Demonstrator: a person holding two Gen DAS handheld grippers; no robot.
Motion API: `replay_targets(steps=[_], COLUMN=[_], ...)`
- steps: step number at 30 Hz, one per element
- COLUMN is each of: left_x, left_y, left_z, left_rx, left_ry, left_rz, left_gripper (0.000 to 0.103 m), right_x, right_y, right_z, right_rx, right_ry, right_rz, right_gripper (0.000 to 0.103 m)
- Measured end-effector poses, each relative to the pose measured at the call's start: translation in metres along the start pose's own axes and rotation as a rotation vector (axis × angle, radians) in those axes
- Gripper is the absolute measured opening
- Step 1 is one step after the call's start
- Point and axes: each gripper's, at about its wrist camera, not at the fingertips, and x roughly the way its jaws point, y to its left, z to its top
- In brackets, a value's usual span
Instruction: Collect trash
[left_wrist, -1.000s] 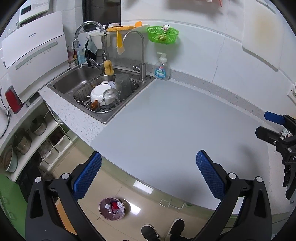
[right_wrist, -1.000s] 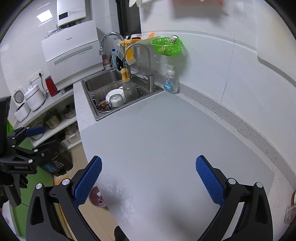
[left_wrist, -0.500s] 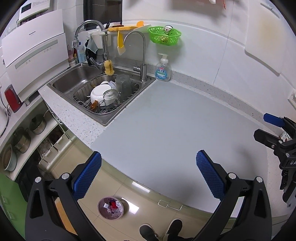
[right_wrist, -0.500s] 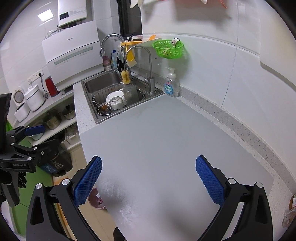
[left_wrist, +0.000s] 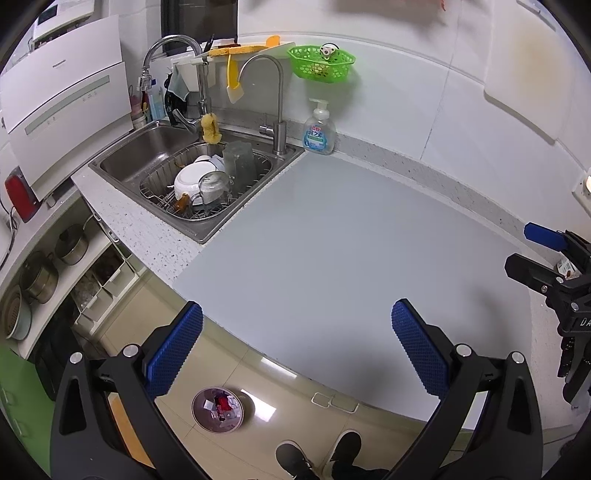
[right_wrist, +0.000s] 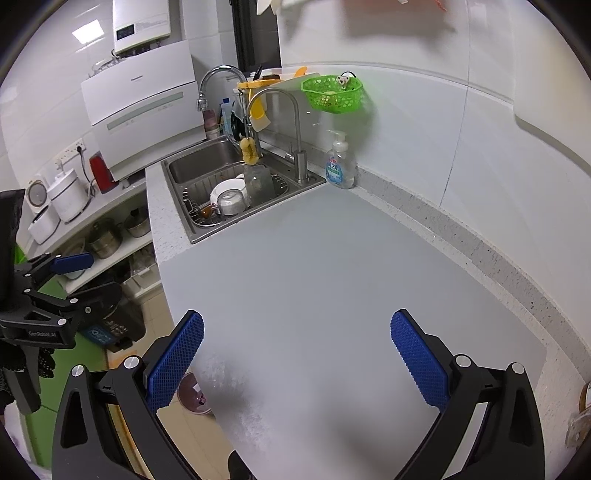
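Note:
My left gripper (left_wrist: 295, 343) is open and empty, held over the front edge of the grey counter (left_wrist: 332, 236). My right gripper (right_wrist: 295, 347) is open and empty above the same counter (right_wrist: 332, 273). A small round trash bin (left_wrist: 222, 409) with scraps inside stands on the floor below the counter edge; it also shows in the right wrist view (right_wrist: 194, 397). The right gripper appears at the right edge of the left wrist view (left_wrist: 546, 254), with a small wrapper-like item (left_wrist: 565, 266) behind it. The left gripper shows at the left of the right wrist view (right_wrist: 62, 280).
A steel sink (left_wrist: 155, 147) holds a rack of dishes (left_wrist: 201, 184), with two faucets behind. A soap bottle (left_wrist: 319, 131) stands by the wall and a green basket (left_wrist: 321, 62) hangs above it. Shelves with pots (left_wrist: 40, 273) sit at the left. My shoes (left_wrist: 317, 454) are on the floor.
Both views have shifted slightly; the counter and sink sit a little lower and closer in frame. Both grippers stay open and empty.

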Motion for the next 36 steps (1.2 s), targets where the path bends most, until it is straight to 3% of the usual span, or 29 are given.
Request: replay_targets(steps=[30,36], left_x=[0.000,0.000], left_y=[-0.009,-0.013], left_z=[-0.005,-0.007], left_rx=[0.022,0.066], left_ry=[0.006,0.003], left_rz=[-0.017,0.020], left_gripper=[0.100,0.100], right_x=[0.012,0.014], right_y=[-0.003,-0.002], right_z=[-0.003,-0.004], right_rx=[-0.009,-0.008], right_ry=[0.037,0.044], right_rz=[0.023,0.024], right_gripper=[0.097,0.097])
